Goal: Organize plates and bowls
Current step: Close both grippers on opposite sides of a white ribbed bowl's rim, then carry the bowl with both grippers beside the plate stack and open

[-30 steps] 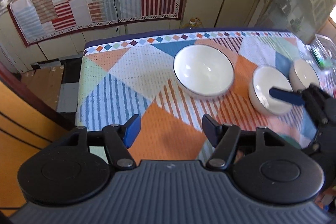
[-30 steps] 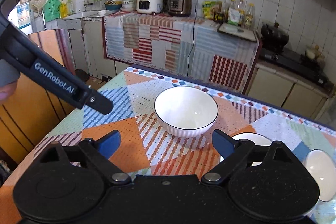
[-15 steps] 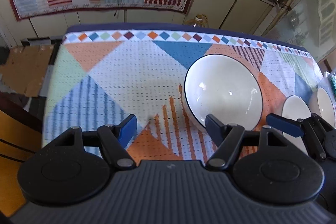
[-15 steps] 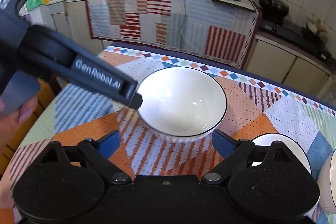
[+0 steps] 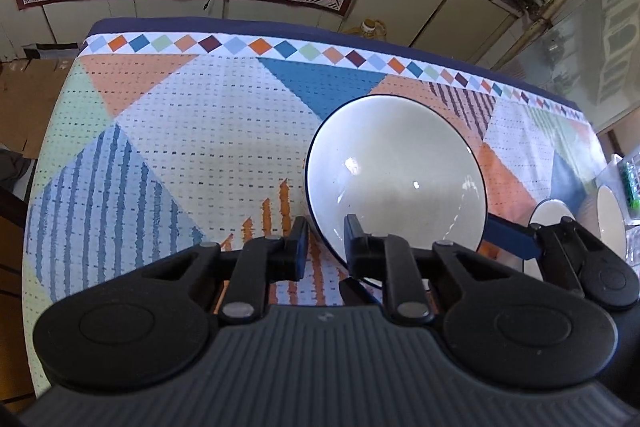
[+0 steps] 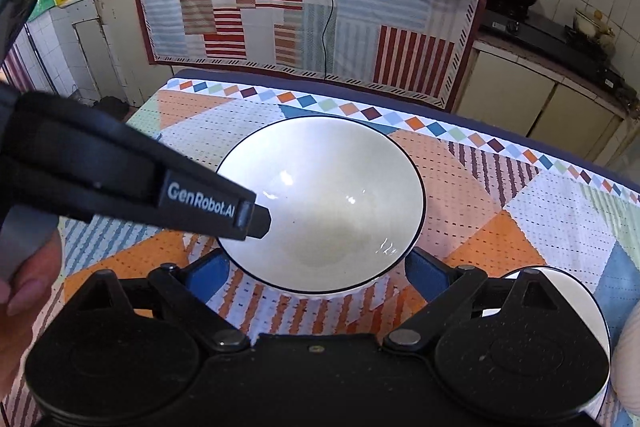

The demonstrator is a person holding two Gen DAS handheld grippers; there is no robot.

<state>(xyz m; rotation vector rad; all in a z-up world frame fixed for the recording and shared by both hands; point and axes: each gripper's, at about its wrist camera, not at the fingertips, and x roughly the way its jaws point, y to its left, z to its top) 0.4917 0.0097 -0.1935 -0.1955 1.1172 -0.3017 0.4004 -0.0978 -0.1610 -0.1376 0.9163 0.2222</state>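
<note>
Presently, left gripper point(image 5: 325, 243) closing — fingers straddle the near rim of the bowl point(image 5: 396, 175) on the bench point(image 5: 168, 147); right gripper point(image 6: 316, 267) fingers apart, flanking the bowl — nothing held.

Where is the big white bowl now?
The big bowl stands mid-table on the patterned cloth, its left rim between the closing left gripper jaws; a smaller bowl sits right.
</note>
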